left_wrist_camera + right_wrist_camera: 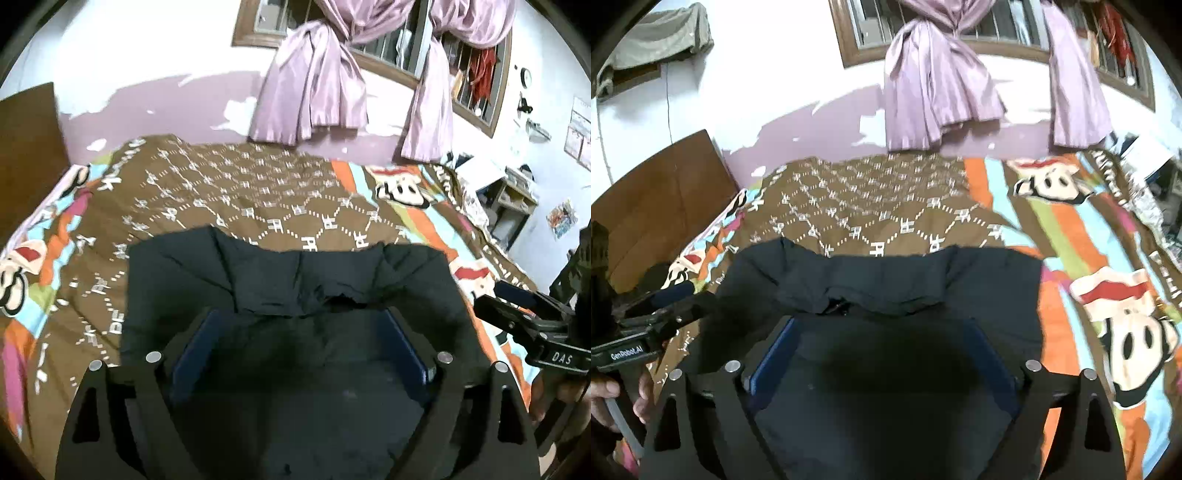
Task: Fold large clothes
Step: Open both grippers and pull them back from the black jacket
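Both left gripper (299,343) and right gripper (882,350) fingers spread, empty; dark garment (332,266) looks folded over on bed (240,192), probably more folds left.

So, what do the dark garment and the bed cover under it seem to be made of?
The dark garment looks like a thick, matte, possibly padded fabric: it lies in soft, puffy folds without shine, though the exact fibre cannot be told. The bed cover looks like a printed woven cloth, probably cotton or a blend: flat, dull surface with a crisp printed pattern and cartoon figures.
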`<state>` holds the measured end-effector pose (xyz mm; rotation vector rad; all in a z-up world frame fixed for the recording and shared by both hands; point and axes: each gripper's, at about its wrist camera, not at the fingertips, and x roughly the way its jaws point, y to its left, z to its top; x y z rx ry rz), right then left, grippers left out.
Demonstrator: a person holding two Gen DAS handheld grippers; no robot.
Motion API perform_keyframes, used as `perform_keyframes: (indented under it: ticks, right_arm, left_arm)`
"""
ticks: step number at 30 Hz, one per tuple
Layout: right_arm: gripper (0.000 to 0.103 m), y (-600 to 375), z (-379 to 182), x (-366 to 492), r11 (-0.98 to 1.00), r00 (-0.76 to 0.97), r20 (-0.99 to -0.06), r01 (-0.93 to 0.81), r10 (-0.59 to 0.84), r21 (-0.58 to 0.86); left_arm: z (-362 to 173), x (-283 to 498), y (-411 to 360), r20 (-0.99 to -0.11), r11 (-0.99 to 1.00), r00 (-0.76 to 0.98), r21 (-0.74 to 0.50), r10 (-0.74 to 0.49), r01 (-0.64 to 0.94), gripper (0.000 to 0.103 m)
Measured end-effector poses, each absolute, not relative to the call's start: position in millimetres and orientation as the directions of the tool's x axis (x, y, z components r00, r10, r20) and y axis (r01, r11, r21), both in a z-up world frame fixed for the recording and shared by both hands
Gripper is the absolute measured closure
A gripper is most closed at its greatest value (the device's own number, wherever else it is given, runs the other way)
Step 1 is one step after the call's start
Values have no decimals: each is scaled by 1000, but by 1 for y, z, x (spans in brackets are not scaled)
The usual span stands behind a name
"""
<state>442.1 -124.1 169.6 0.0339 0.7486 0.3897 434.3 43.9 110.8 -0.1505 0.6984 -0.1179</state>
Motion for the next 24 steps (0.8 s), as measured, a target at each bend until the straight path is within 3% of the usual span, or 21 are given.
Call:
perform_keyframes:
  ticks: [11,16,24]
  right_arm:
    - [2,-133,253,385,921,665,-646,-347,375,177]
    - [1,-128,274,356,915,623,-681,-354,385,194]
    - [0,-126,288,293,905,640,-655,-384,402,180]
  left_arm:
    - [198,349,33,-528,988,838,-134,-135,74,10]
    - [222,312,33,-508,989,852,-125,-128,74,10]
    - [235,254,29,-485,994,869,-90,-93,56,9]
